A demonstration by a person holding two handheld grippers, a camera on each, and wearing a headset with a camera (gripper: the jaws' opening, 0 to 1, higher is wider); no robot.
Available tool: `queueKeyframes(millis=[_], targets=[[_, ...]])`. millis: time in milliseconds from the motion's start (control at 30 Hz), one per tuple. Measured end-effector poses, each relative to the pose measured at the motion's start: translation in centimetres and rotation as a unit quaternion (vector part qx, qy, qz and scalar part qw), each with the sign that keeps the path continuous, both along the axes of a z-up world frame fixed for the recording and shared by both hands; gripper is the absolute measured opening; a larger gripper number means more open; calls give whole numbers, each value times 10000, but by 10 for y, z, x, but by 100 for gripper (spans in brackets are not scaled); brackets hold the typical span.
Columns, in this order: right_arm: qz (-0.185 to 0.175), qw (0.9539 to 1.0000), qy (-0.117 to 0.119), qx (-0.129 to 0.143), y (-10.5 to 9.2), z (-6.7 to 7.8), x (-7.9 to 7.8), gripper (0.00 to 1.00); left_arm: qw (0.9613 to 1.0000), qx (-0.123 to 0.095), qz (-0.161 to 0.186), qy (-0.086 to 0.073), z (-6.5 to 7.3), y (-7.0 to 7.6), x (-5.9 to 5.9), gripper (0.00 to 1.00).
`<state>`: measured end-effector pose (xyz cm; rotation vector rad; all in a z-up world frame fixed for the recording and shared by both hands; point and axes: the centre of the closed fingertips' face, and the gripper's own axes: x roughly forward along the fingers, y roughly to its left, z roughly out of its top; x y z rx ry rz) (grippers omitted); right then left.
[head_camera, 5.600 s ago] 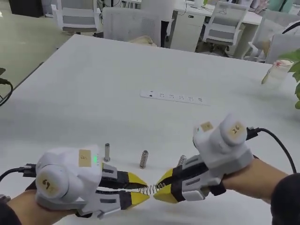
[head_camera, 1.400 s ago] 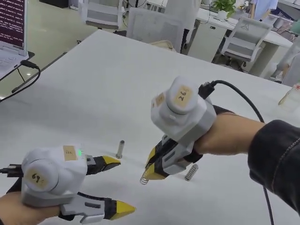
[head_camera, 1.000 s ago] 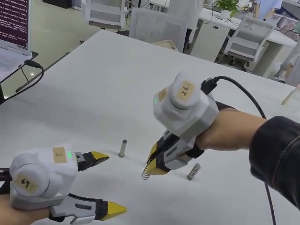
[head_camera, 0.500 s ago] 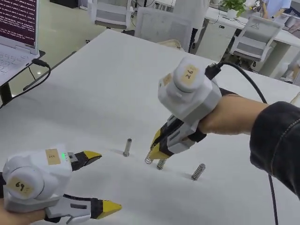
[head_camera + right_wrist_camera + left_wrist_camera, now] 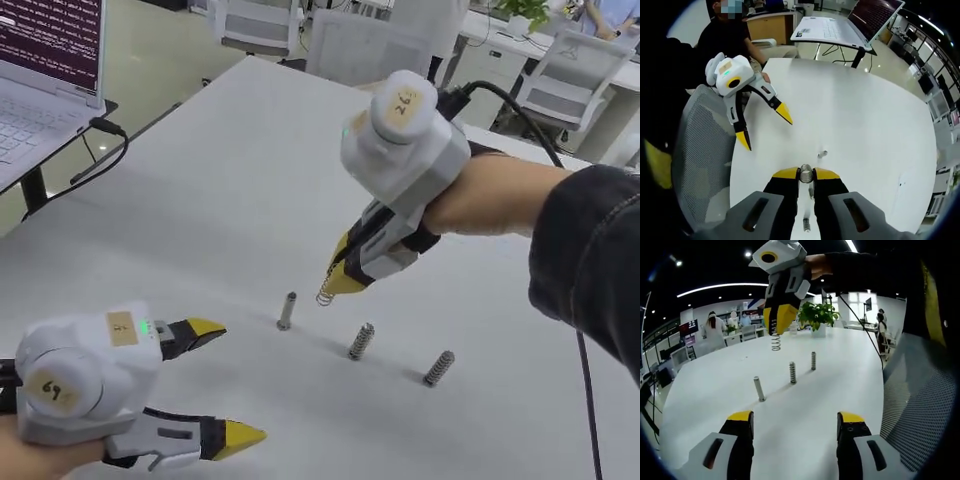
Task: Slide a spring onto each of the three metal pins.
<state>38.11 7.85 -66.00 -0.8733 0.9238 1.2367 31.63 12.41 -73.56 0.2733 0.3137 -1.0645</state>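
Three metal pins stand in a row on the white table [image 5: 210,180]. The left pin [image 5: 287,310] [image 5: 759,388] [image 5: 822,153] is bare. The middle pin [image 5: 361,341] [image 5: 792,372] and the right pin [image 5: 438,368] [image 5: 813,360] each carry a spring. My right gripper [image 5: 338,284] [image 5: 806,175] hangs above and just right of the bare pin, shut on a third spring [image 5: 325,293] [image 5: 775,341] [image 5: 806,173] that dangles from its yellow tips. My left gripper [image 5: 222,382] [image 5: 795,421] rests near the table's front left, jaws wide open and empty.
An open laptop [image 5: 50,60] [image 5: 850,22] sits on a side stand at the left, with a black cable [image 5: 105,165] trailing beside the table edge. Office chairs [image 5: 360,45] and desks stand behind the table. A potted plant [image 5: 816,317] sits at the table's far end.
My right gripper has lifted the spring up off the table and moved it toward the bare pin. Before that, both grippers held this spring together. The left gripper stays open.
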Motion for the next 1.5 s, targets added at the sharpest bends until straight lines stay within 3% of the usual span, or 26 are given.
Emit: queueKeyframes(millis=[267,933,1500], targets=[[143,9998,-86,-75,11,3,21,8,10000,-12,10,-1,2,0,2,63],[178,9996,48,-198,20,-34,28,8,9999,75,39,118,-5,4,2,60],[122,9994,150,-270,20,-49,31,8,9998,69,45,167,-8,6,2,59]])
